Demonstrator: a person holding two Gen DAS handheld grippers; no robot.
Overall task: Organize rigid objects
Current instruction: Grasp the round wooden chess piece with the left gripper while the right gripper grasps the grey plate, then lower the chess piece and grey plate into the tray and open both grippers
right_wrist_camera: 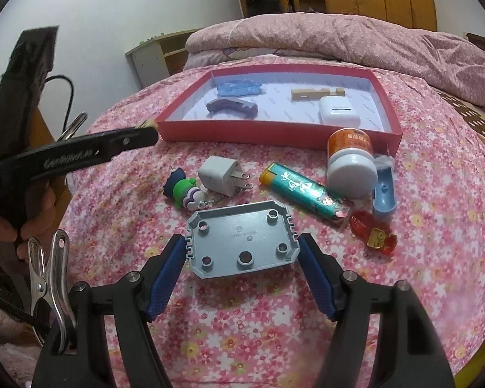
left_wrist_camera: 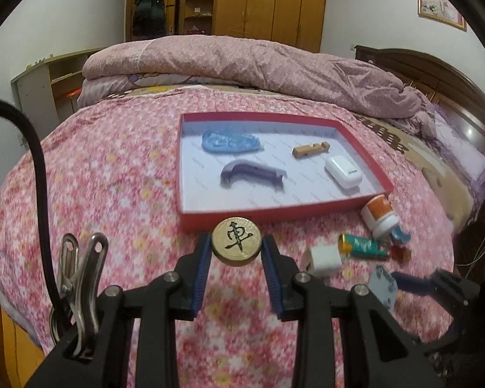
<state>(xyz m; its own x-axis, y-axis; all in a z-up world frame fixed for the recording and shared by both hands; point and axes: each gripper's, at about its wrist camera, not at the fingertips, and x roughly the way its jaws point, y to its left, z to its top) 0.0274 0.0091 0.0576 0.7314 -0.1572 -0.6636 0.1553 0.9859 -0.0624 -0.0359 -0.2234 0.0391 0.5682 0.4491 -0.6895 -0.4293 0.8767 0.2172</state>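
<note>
Gripping chess piece (left_wrist_camera: 236,239), grey plate (right_wrist_camera: 242,245).

Chess piece (left_wrist_camera: 236,239) in left claw (left_wrist_camera: 236,249)

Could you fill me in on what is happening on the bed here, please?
A person is sorting small items into a red box on the bed. The left hand-held gripper is shut on a round game piece, held just in front of the box. The right hand-held gripper has its pads against a grey plastic plate. Four things already lie in the box; a plug, a lighter, a bottle and a toy figure wait outside.
</note>
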